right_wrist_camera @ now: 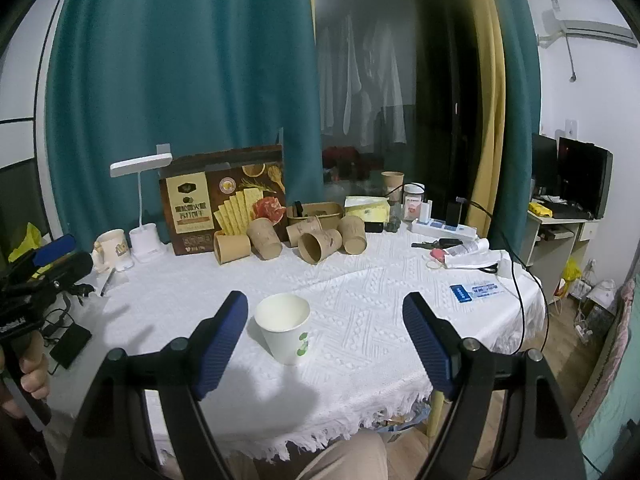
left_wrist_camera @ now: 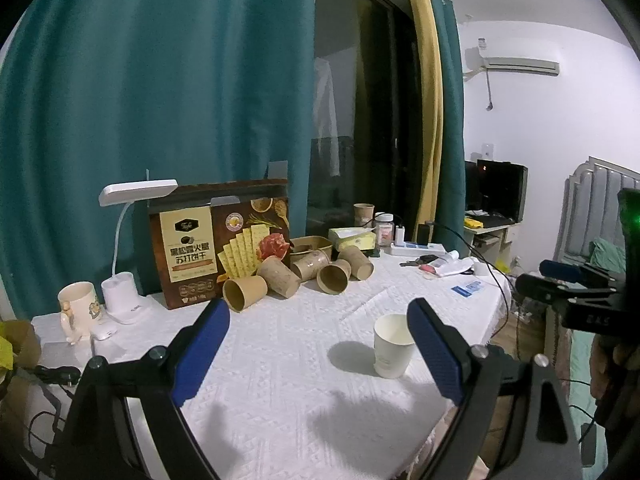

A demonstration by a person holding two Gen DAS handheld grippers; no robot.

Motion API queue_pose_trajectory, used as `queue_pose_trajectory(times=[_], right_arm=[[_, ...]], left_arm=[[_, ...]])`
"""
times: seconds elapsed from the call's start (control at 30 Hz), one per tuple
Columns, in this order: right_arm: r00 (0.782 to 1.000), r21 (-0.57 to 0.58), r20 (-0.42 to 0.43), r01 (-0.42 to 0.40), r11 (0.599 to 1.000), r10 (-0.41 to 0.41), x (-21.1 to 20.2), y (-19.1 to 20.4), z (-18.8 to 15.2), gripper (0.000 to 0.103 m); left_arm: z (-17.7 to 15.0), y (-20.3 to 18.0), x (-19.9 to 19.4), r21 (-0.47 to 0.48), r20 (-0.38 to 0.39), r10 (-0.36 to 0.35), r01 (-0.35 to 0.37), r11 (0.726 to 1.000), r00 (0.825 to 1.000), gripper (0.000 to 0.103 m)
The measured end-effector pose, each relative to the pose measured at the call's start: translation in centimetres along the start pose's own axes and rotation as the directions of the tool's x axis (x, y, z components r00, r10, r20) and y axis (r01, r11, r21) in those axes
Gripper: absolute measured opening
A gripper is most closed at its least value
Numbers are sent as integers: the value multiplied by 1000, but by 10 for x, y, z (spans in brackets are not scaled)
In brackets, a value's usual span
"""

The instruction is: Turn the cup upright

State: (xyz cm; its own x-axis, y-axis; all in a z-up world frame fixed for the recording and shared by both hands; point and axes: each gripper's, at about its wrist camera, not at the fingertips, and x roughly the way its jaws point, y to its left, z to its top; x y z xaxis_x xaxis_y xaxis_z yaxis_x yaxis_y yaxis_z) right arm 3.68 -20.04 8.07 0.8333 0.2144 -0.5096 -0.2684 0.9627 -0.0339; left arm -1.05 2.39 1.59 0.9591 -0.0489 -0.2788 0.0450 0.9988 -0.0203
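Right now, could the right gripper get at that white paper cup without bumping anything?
Probably yes. The white paper cup stands upright just ahead of the right gripper, whose jaws are open, with only bare tablecloth around it.

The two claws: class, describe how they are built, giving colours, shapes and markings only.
Each claw, left claw and right claw, is a black frame with round silver bolts at the joints. The fingers are flat, oblong blue pads with fine ribbing. Seen from the right wrist view, the left claw's black body carries white lettering, too blurred to read.
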Motion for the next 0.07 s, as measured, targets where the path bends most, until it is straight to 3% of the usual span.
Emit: queue_pose_trajectory(times=[0.07], right_arm=[[1000, -2, -4, 0, 1000, 0, 4, 0, 1, 78]], left_arm=[[0, 0, 3, 1, -3, -1, 1, 1000, 1000, 91]])
